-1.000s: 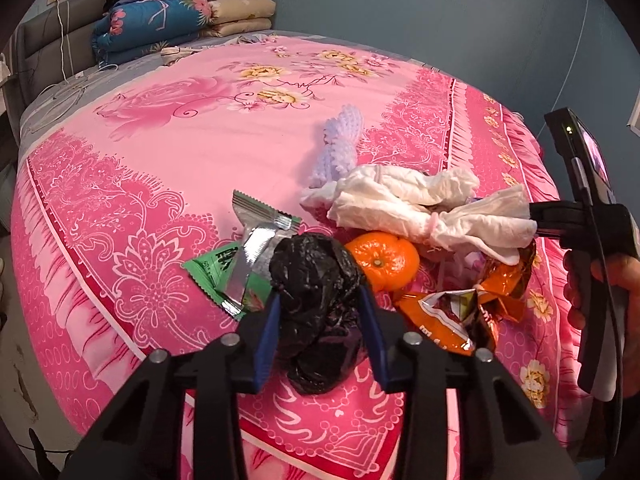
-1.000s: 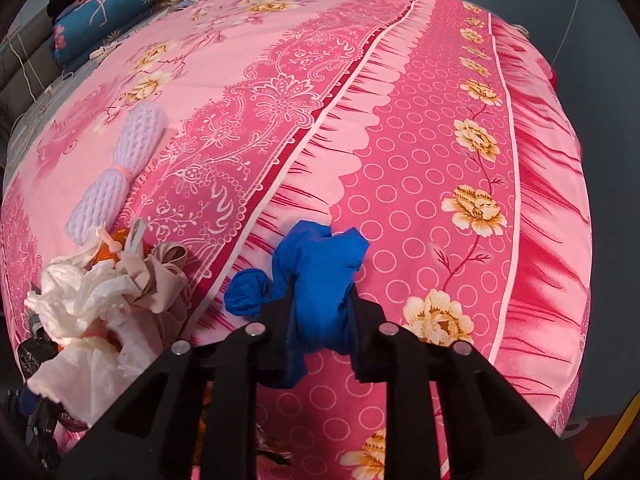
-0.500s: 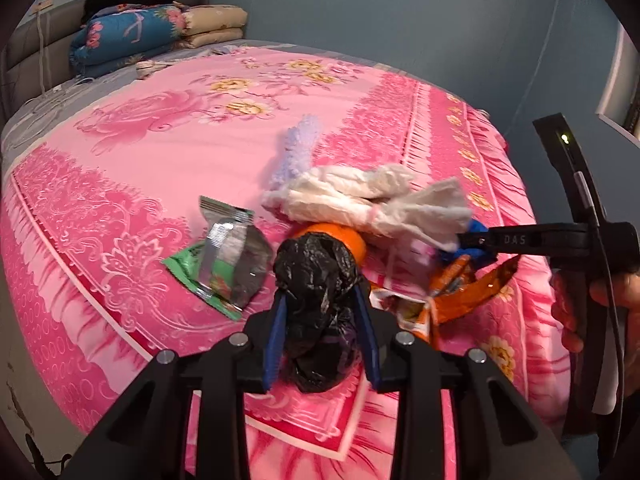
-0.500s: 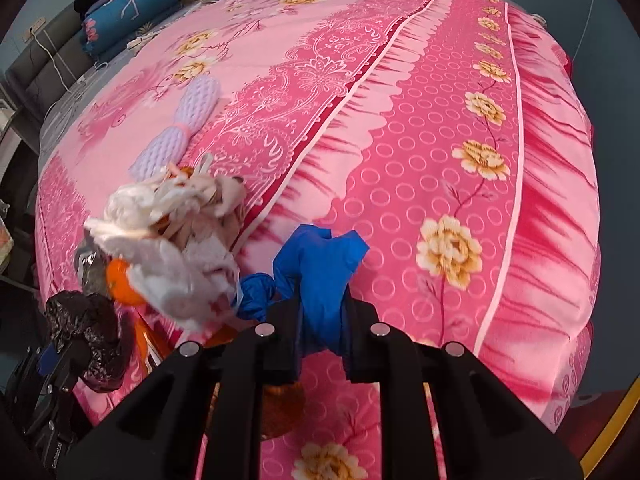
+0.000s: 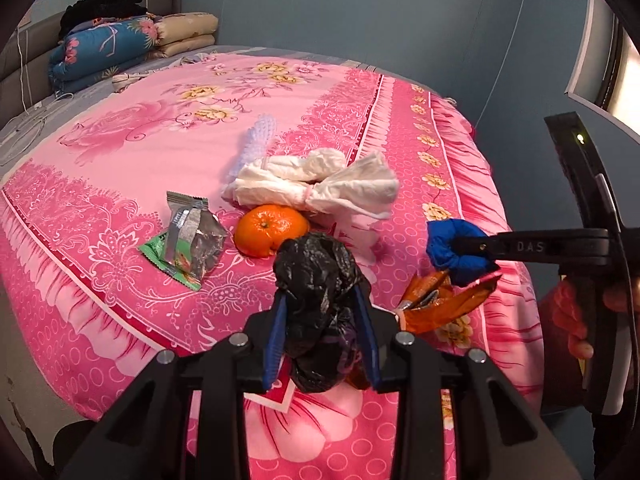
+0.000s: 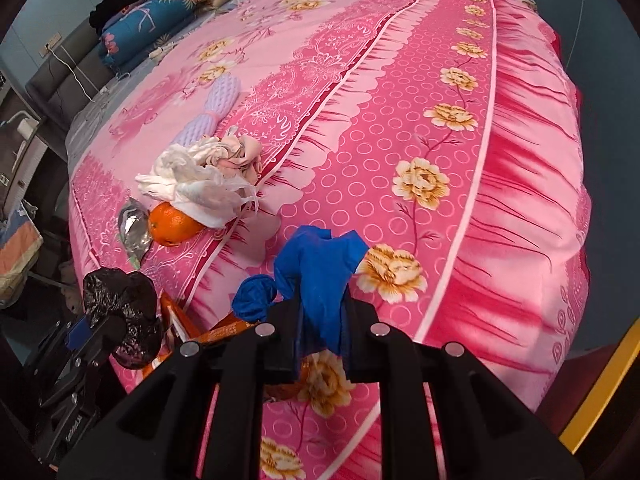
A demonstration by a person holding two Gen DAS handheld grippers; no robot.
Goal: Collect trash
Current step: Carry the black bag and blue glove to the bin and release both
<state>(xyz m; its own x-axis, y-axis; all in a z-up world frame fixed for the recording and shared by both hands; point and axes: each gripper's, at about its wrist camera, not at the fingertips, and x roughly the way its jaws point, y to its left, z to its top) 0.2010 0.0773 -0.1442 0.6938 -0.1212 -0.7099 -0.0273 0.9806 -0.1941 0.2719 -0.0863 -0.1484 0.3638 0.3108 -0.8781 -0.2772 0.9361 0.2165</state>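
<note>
Pink bed (image 5: 120, 168): left gripper (image 5: 320, 336) clamping the black bag (image 5: 316, 280), right gripper (image 6: 324, 320) clamping the blue glove (image 6: 320, 264), both just lifted clear, ready to bin.

Left gripper (image 5: 320, 332): black plastic frame, blue pads lining both fingers (image 5: 274, 336), silver round screw heads along the finger arms. Right gripper (image 6: 322, 332): same black frame and silver screws, dark pads. From the left wrist view its side shows raised "DAS" lettering, a small lit indicator on the black handle, and a thin cable.
</note>
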